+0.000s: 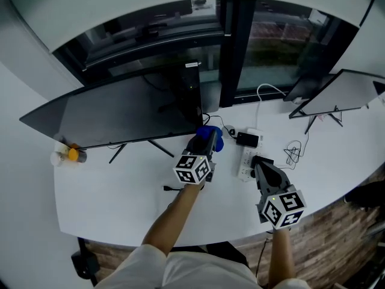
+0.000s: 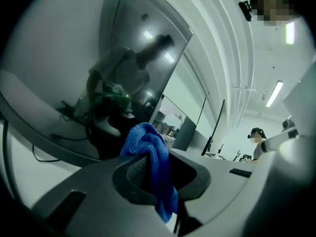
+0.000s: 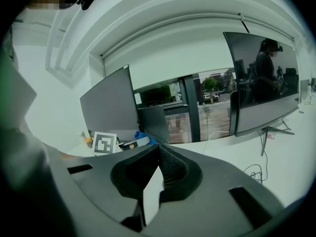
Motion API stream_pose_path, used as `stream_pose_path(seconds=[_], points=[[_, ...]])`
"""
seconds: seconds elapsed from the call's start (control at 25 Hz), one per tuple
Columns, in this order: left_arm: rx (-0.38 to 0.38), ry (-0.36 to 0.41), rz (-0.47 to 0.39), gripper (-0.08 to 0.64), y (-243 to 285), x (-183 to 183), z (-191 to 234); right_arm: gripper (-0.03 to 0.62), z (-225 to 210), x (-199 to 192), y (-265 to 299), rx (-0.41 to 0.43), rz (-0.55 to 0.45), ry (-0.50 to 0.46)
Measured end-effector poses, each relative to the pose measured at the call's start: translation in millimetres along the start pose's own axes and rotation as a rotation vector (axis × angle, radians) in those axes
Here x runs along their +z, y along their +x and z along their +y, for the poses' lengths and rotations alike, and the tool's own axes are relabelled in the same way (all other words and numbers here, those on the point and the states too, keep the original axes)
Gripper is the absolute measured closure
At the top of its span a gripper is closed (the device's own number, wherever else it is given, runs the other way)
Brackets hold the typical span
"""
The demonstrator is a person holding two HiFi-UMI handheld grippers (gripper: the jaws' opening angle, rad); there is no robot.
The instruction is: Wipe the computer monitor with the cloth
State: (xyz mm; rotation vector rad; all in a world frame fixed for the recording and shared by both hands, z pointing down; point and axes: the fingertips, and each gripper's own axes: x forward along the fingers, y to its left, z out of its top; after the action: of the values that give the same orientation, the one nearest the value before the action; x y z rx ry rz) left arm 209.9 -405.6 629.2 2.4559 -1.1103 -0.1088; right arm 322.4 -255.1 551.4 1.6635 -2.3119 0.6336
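Note:
The wide dark monitor (image 1: 120, 110) stands on thin legs at the back left of the white desk (image 1: 120, 191). My left gripper (image 1: 210, 135) is just off the screen's lower right corner, shut on a bunched blue cloth (image 1: 214, 138). In the left gripper view the cloth (image 2: 150, 157) is pinched between the jaws and hangs below them, with the monitor's dark screen (image 2: 123, 78) close ahead. My right gripper (image 1: 259, 162) hovers over the desk to the right, its jaws shut with nothing between them; the right gripper (image 3: 158, 156) view shows its tips touching.
A white power strip (image 1: 247, 159) and a black adapter (image 1: 246, 139) lie between the grippers. Loose cables (image 1: 293, 152) lie further right. A second monitor (image 1: 340, 94) stands at the back right. A small orange and white object (image 1: 70, 155) sits at the desk's left edge. Windows run behind.

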Motion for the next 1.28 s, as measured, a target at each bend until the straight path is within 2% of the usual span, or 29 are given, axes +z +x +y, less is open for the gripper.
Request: stream_pose_path(seconds=[0.36, 0.56, 0.8, 1.0, 1.28], points=[[-0.015, 0.040, -0.198, 0.495, -7.1, 99.1, -44.7, 0.578, -3.3, 17.6, -20.5, -0.010, -0.041, -0.004], [-0.043, 0.106, -0.289, 0.499, -17.1, 167.6, -75.5, 0.578, 3.2, 39.9, -35.3, -0.019, -0.077, -0.010], [-0.076, 0.165, -0.357, 0.500, -25.9, 240.6, -108.4, 0.578, 10.0, 67.3, -53.7, -0.032, -0.114, -0.018], [-0.123, 0.250, -0.404, 0.499, -40.7, 291.8, -134.0, 0.578, 23.2, 85.7, -63.4, -0.051, -0.140, -0.041], [-0.162, 0.286, -0.440, 0.499, -72.4, 335.4, -147.3, 0.578, 53.9, 114.6, -77.9, -0.070, -0.197, -0.094]])
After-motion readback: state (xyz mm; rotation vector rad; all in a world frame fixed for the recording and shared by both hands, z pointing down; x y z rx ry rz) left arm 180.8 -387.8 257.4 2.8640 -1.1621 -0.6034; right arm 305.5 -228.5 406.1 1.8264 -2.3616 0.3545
